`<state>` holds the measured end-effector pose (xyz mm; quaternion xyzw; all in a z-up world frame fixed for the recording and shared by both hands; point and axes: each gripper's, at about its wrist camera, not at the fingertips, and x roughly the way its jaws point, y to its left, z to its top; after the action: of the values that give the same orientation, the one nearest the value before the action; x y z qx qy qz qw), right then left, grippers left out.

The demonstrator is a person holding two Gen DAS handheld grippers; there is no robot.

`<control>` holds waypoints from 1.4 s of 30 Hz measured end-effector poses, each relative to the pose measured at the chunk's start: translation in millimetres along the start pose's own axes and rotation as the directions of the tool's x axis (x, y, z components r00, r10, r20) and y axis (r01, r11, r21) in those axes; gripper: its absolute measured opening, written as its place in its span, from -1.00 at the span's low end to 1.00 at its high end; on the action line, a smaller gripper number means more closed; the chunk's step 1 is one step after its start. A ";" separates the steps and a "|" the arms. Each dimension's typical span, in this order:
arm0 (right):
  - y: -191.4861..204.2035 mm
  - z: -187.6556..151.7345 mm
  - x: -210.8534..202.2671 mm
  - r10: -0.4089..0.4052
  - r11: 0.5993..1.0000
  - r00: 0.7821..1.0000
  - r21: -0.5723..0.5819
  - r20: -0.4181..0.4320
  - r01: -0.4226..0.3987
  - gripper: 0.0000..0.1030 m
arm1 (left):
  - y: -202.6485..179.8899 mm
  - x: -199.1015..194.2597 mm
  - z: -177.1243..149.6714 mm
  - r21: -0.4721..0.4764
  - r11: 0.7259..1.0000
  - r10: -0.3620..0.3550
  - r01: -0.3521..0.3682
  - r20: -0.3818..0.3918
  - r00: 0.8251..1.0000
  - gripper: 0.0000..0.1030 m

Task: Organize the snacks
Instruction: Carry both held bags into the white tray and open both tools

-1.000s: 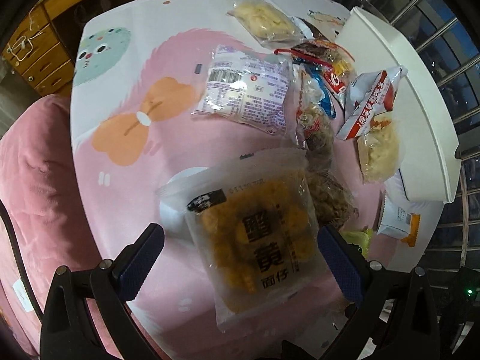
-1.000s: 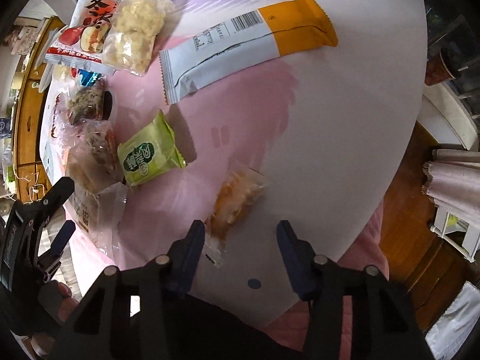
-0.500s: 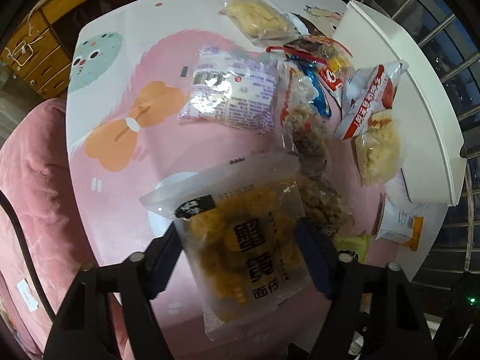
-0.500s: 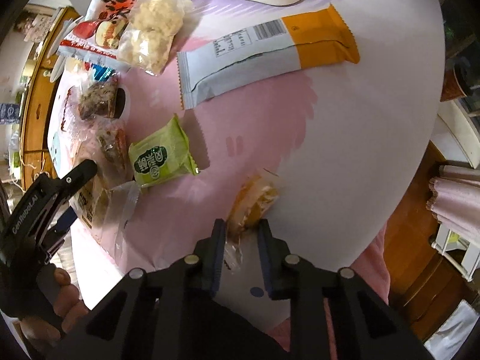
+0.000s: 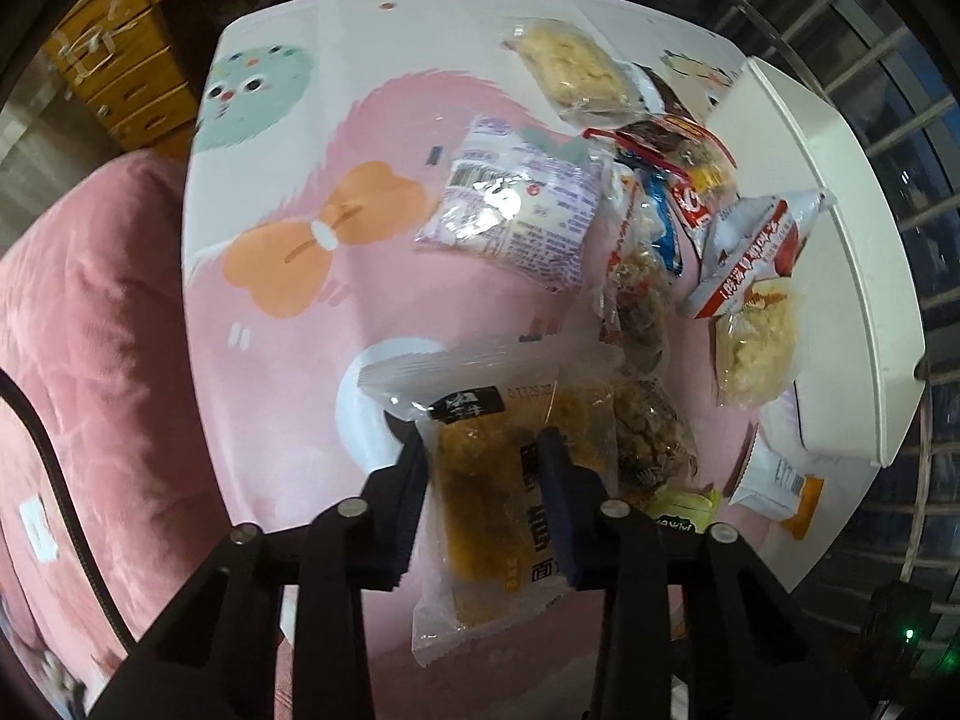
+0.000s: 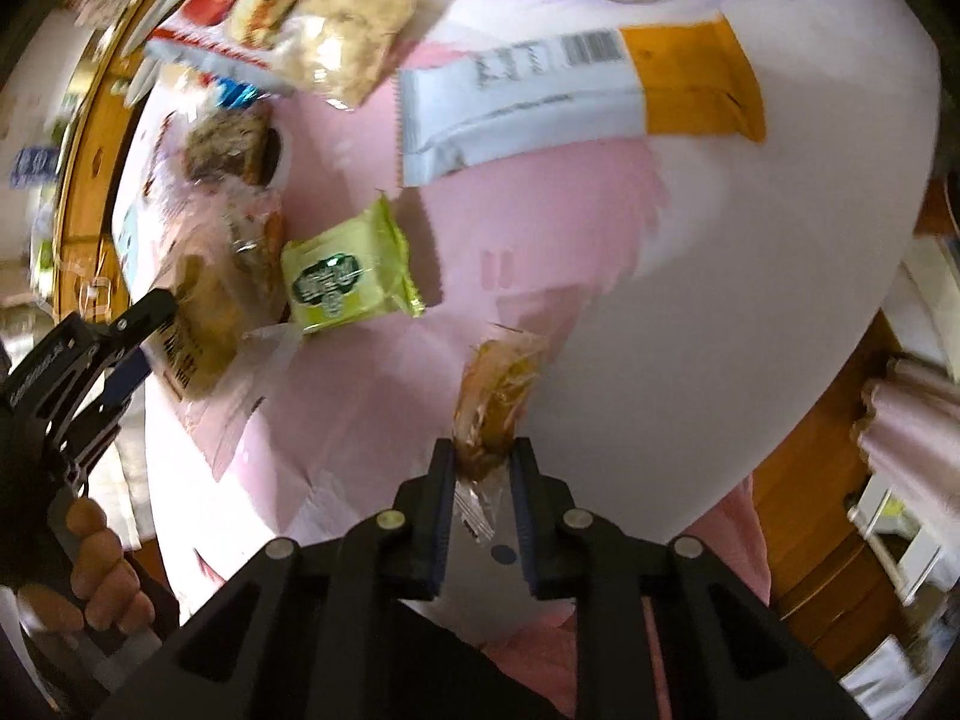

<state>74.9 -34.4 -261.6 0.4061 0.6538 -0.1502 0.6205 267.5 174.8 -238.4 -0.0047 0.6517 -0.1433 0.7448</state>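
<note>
Closing on one clear bag of yellow snacks (image 5: 480, 480), long axis along the fingers, left gripper (image 5: 483, 468) squeezes it above the worktop (image 5: 270, 360); right gripper (image 6: 480, 468), also closing, pinches one small amber packet (image 6: 495, 396) pointing away.

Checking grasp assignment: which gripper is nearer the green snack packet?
Left. The green snack packet lies just past the bag that the closing left gripper pinches; the right gripper, closing on a small clear-wrapped pastry, sits farther off.

- Left wrist view looks steeply down, close over the table (image 5: 270, 312).
- Right wrist view likewise, near the table's edge.
- Both share the green packet (image 6: 348, 276) (image 5: 684, 507).
</note>
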 end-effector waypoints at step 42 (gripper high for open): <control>56.6 47.9 -114.3 0.043 0.707 0.987 -0.703 0.156 0.081 -0.65 | -47.0 50.4 -37.9 -0.198 0.913 0.332 -0.356 -0.145 0.932 0.46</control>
<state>137.0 -72.0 -146.3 0.1174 0.6133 0.0729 0.7777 226.4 125.5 -283.9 0.0352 0.6934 0.0636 0.7169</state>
